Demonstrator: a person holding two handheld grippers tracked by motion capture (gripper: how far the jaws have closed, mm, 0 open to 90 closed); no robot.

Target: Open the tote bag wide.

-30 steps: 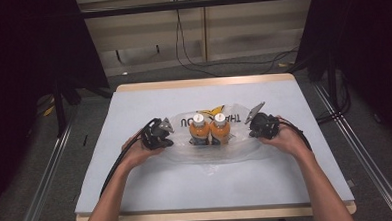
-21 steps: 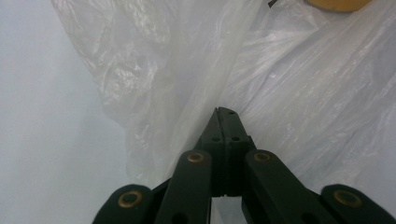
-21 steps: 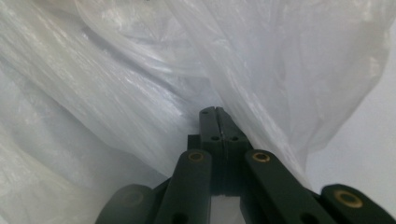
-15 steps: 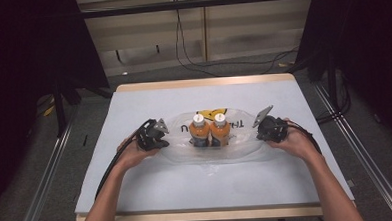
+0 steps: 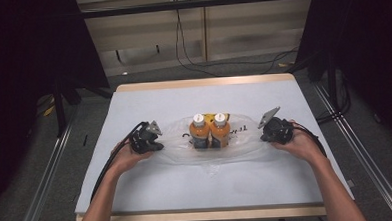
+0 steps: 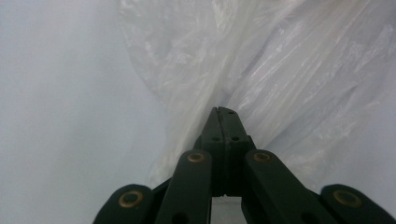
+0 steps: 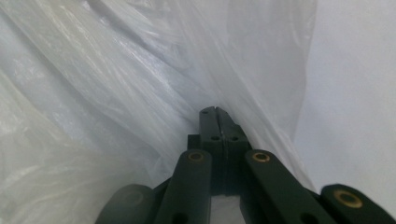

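Each hand-held gripper — left (image 6: 223, 111), right (image 7: 215, 110) — pinches crinkled, translucent plastic bag (image 5: 245, 143).

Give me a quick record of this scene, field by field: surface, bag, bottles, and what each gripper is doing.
surface: white-covered table
bag: clear plastic bag, spread flat at table centre
bottles: two orange bottles, white caps, upright, side by side, touching
left gripper: jaws shut on the bag's left edge
right gripper: jaws shut on the bag's right edge
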